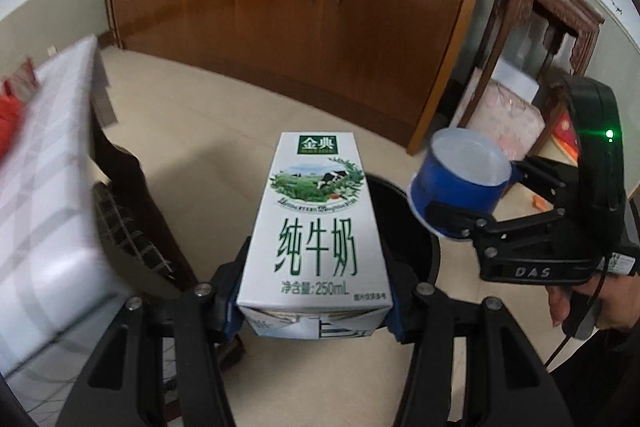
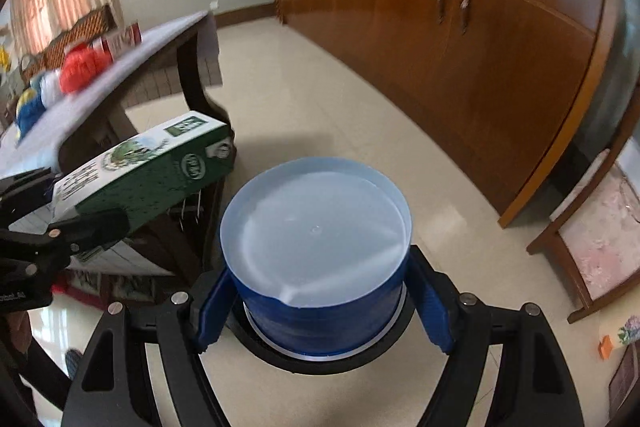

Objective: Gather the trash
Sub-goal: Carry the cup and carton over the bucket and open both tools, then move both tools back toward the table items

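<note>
**Both claws loaded above the bin**

The left claw (image 1: 316, 307) clamps a milk carton (image 1: 316, 227); the right claw (image 2: 320, 311) grips a blue cup (image 2: 316, 247). A black bin (image 1: 404, 227) sits just beyond and below both, with the counter (image 1: 48, 187) left of them.

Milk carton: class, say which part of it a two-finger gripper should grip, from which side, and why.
Grip the milk carton near its bottom end, coming in along its length, pads on its two narrow side faces. Those faces are flat and parallel, so the pads sit flush. The left gripper holds it just so above the black bin.
</note>
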A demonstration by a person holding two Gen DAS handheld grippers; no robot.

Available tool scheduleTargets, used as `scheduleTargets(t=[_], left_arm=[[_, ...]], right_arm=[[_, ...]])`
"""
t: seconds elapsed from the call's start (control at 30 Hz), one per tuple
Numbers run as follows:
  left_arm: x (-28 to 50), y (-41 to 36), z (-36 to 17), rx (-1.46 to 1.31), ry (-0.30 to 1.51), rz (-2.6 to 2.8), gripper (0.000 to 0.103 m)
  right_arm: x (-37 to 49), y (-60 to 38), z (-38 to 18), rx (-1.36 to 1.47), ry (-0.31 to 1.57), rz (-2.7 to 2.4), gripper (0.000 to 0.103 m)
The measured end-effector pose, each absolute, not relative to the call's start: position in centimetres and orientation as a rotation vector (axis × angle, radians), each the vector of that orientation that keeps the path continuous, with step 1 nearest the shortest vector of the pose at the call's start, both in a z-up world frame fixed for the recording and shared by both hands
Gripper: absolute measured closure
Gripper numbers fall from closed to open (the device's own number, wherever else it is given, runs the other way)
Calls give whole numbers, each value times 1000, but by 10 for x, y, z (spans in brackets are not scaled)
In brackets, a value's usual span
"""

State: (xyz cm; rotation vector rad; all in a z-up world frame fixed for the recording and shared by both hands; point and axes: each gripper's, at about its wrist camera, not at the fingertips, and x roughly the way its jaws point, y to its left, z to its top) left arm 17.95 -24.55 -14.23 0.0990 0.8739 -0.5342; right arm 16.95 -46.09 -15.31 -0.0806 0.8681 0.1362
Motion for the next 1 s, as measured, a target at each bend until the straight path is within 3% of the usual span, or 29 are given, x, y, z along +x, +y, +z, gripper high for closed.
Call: scheduleTargets(t=[0.27,0.33,0.37,0.4,0.43,0.63,1.0], left_arm=[[196,-272,-187,73,965,-566,47],[199,-283,-198,107,978,-538,42],[200,-285,-199,124,984,-521,38],[199,-287,-199,136,973,-499,27],[196,-287,-196,151,959,-469,12],[181,-286,-169,162,896,-425,0],[159,-261,-121,115,803,-389,0]], right_arm=[[198,-472,-223,-168,998,232,21],[200,-476,-239,-172,1014,256,20],[202,-480,-246,-177,1021,259,13],[204,-486,-256,-182,1057,231,0],[204,-492,-260,-173,1088,195,0],[189,-527,-230,-110,970,100,0],[156,-515,-149,-58,814,4,0]])
